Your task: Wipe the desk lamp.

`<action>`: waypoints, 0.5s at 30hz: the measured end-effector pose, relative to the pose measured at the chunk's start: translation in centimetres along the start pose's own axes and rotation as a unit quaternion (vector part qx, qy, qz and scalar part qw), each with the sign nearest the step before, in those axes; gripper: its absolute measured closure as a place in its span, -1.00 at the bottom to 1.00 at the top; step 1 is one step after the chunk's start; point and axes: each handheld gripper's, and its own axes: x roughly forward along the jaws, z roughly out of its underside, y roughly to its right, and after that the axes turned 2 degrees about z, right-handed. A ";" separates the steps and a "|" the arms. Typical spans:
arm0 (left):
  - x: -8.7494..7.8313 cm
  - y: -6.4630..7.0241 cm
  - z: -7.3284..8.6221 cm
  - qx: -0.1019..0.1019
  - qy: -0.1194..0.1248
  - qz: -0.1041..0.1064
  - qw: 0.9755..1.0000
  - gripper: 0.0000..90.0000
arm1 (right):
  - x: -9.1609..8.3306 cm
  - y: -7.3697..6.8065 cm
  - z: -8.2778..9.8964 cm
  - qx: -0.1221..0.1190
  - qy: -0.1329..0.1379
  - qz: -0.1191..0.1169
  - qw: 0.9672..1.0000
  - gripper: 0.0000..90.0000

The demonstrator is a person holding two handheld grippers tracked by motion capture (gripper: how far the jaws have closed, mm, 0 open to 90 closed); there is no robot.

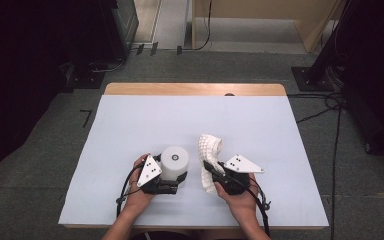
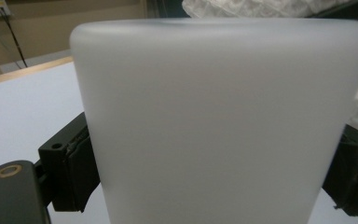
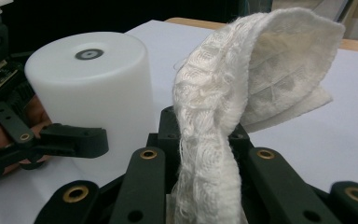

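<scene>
A frosted white cylinder (image 1: 175, 159) stands upright on the near middle of the white table (image 1: 155, 115). My left gripper (image 1: 174, 172) is shut on it from the left. In the left gripper view the cylinder (image 2: 223, 121) stands between the gripper (image 2: 214, 179), its black pads (image 2: 72, 172) pressing on both sides. Just to the right, my right gripper (image 1: 209, 167) is shut on a white textured cloth (image 1: 209, 147) that stands up and folds over. In the right gripper view the cloth (image 3: 223, 102) rises from the shut jaws of the gripper (image 3: 203, 137), with the cylinder (image 3: 93, 88) and the left gripper (image 3: 51, 140) beside it.
The table's far edge is bare wood (image 1: 195, 89). Grey floor surrounds the table, with cables (image 1: 330, 105) on the right and dark equipment stands (image 1: 310, 75) behind. Both hands rest near the table's front edge.
</scene>
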 end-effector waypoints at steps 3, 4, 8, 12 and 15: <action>-0.7 0.3 0.5 -0.006 -0.006 -0.017 1.000 -0.85 | 0.1 -0.1 0.1 -0.002 -0.002 -0.002 1.000 0.68; -1.1 0.6 0.6 -0.014 0.002 -0.032 0.999 -0.89 | 0.1 0.0 0.1 -0.001 -0.002 -0.001 1.000 0.68; -1.5 1.7 -0.3 -0.057 0.014 -0.067 0.996 -1.00 | 0.2 0.1 0.2 0.000 -0.005 -0.001 1.000 0.68; -0.6 3.0 -1.0 -0.048 -0.005 -0.122 0.991 -1.00 | 0.4 -0.1 0.3 -0.003 -0.005 -0.003 1.000 0.68; -0.4 3.3 -1.1 -0.049 -0.006 -0.145 0.988 -0.84 | 0.4 -0.3 0.4 -0.005 -0.008 -0.004 1.000 0.68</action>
